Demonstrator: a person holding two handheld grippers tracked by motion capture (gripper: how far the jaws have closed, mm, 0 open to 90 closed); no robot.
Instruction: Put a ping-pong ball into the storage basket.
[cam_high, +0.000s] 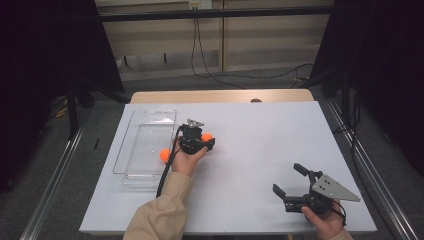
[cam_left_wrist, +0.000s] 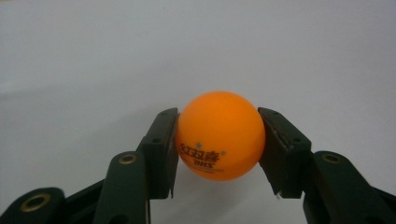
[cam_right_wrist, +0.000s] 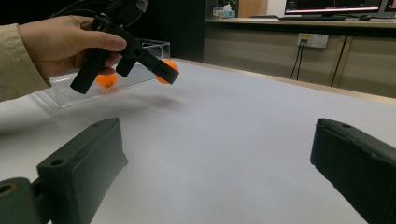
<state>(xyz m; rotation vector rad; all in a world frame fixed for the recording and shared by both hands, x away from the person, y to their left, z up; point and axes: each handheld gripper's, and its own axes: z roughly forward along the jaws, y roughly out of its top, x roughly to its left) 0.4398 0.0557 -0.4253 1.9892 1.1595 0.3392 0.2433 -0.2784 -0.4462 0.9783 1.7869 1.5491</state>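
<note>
**Ball clamped in the left gripper, above the sheet**

While the left gripper (cam_high: 202, 139) hangs above the white sheet (cam_high: 260, 150), its jaws are clenched on an orange ball (cam_left_wrist: 219, 135). In the left gripper view the two black pads press the ball from either side, at about its widest part, and dark print shows on the ball's lower front. Nothing but white sheet lies behind it. From the right gripper view the ball (cam_right_wrist: 166, 70) sits at the jaw tips, clear of the sheet, with a faint shadow on the sheet below it.

A clear tray (cam_high: 145, 145) lies on the sheet's left part, long side running away from the person. A second ball (cam_high: 164, 155) rests in the tray by its near right wall, just beside the left hand (cam_high: 187, 160). The held ball is just right of the tray's right wall, outside it.

Well apart, near the sheet's front right corner, the right gripper (cam_high: 290, 181) is held by the right hand (cam_high: 322, 220). Its jaws stand wide and released, with only bare sheet between them, and they point left and away across the table (cam_high: 220, 95).
</note>
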